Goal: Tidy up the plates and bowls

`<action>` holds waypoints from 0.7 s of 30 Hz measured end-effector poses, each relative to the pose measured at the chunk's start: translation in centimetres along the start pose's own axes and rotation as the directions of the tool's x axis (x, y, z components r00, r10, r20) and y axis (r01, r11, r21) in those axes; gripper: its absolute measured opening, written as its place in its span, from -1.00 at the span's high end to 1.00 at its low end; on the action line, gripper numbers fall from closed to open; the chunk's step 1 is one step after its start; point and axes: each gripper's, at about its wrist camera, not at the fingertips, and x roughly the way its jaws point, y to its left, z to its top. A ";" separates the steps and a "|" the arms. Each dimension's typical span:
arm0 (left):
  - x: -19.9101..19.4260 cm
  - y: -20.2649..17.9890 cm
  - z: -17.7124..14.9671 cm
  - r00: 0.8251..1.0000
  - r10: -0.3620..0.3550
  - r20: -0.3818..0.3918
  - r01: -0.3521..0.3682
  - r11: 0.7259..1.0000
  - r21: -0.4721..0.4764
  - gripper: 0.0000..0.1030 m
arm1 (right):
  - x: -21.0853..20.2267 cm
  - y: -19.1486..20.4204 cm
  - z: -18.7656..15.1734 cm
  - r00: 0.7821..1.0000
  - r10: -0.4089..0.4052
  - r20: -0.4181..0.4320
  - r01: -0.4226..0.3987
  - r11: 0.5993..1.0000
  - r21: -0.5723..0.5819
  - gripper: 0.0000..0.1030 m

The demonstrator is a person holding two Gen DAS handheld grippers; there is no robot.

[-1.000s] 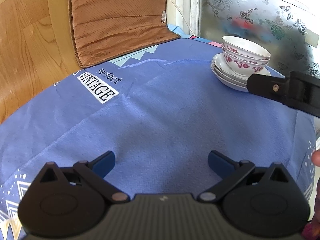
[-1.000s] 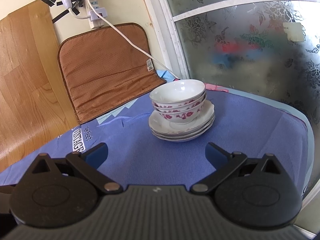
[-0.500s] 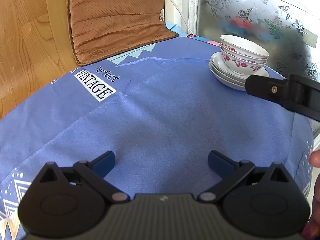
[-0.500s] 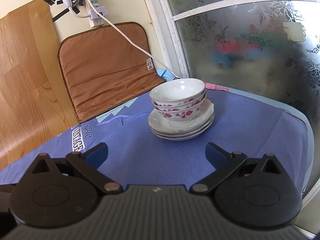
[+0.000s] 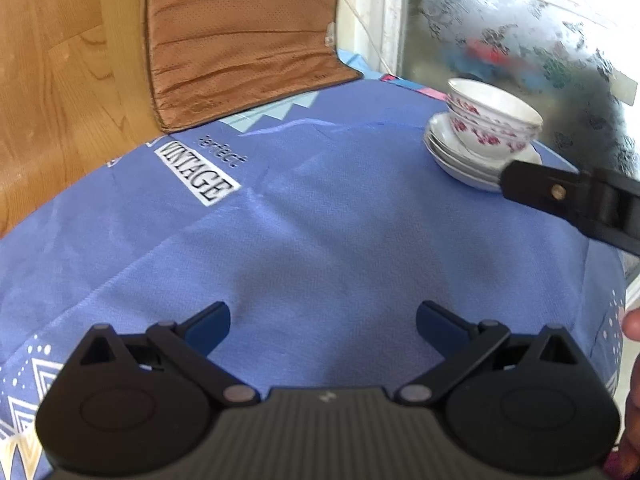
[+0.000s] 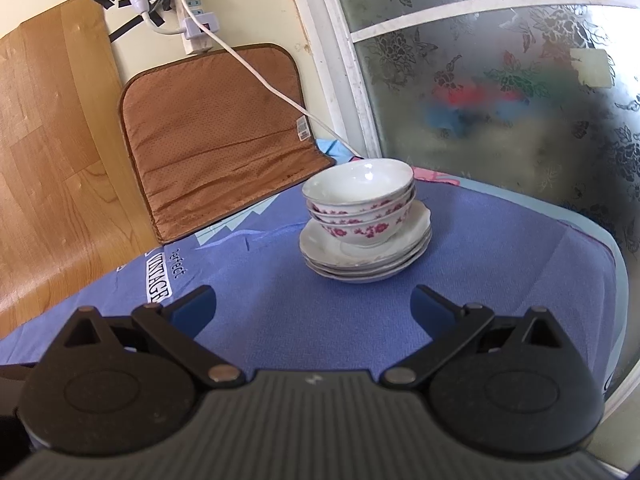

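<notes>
Now, line by line:

Left claw (image 5: 323, 320): jaws spread wide, holding nothing, hanging above bare blue cloth; the spread is the same as a second ago.

Right claw (image 6: 313, 306): jaws wide apart and empty, pointed at the stack of dishes, which sits ahead between the two blue fingertips (image 6: 194, 307) without touching them.

Bowls (image 6: 359, 200): white with pink flowers, nested one in another, upright, on top of the plates.

Plates (image 6: 416, 236): white, scalloped rims, stacked flat under the bowls on the far right part of the surface, near the frosted window (image 6: 500, 80).

Surface (image 5: 320, 220): covered with a blue cloth printed "VINTAGE" (image 5: 195, 178) on its left side.

Cushion (image 6: 212, 132): brown, leaning upright against the wall behind the surface, a white cord (image 6: 260, 76) running across it from a power strip.

Change, left view: the stack appears a little lower and nearer than a second ago, and the bowls look smeared by motion; the right claw's black arm (image 5: 568, 196) crosses in front of the plates' near rim, as before.

Change, right view: the stack sits slightly lower in the picture than a second ago, so this claw has crept a little closer; the dishes themselves have not shifted on the cloth.
</notes>
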 end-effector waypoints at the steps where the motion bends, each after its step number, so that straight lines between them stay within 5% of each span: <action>1: -0.1 0.3 0.1 1.000 0.007 0.005 -0.007 1.000 -0.012 -1.00 | -0.1 0.0 0.1 1.000 0.003 0.004 -0.002 1.000 -0.006 -1.00; 11: -1.1 1.8 0.7 0.987 0.144 0.077 -0.138 0.988 -0.072 -1.00 | -0.9 0.4 0.6 0.999 0.042 -0.002 -0.042 0.998 -0.036 -0.95; 21: -1.5 2.1 0.8 0.982 0.151 0.109 -0.140 0.984 -0.106 -1.00 | -1.0 0.5 0.6 0.999 0.049 -0.006 -0.049 0.998 -0.046 -0.93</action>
